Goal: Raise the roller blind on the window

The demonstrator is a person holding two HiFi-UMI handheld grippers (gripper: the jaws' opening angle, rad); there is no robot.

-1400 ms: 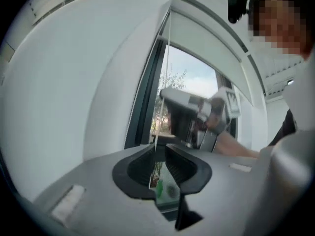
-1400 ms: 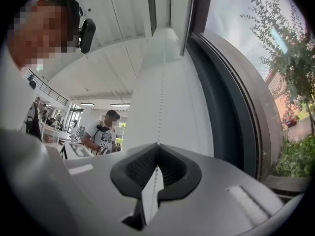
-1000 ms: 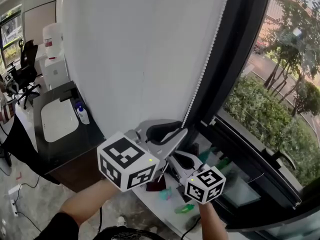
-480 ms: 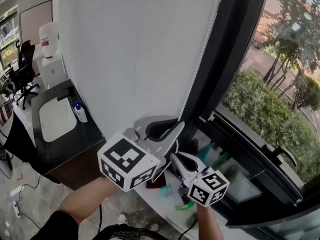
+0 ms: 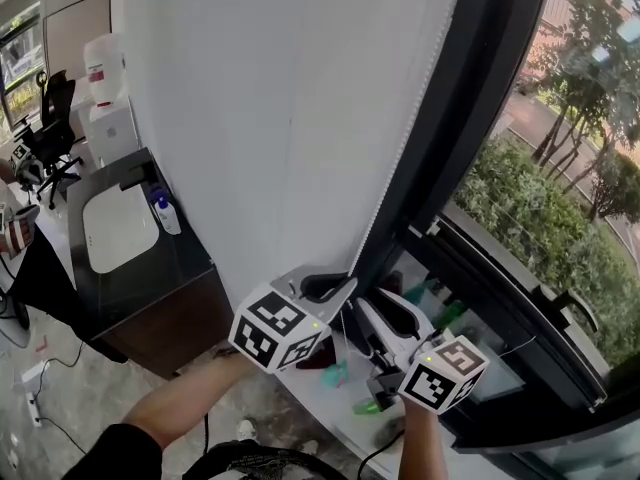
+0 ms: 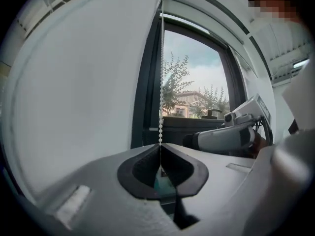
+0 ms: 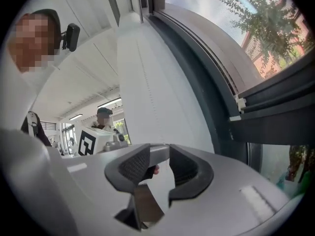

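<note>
While the left gripper (image 6: 161,147) is clamped on the bead chain (image 6: 160,85) rising above it, the right gripper (image 7: 160,155) stands alongside, parted and empty. The roller blind (image 5: 270,118) is still down; next, likely a higher regrasp.

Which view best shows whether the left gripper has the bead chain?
Left gripper view: the bead chain drops into the left gripper, whose jaws are closed on it. The head view shows the chain along the blind's edge, but not the pinch. The right gripper view shows, at most, a faint dotted line.
</note>
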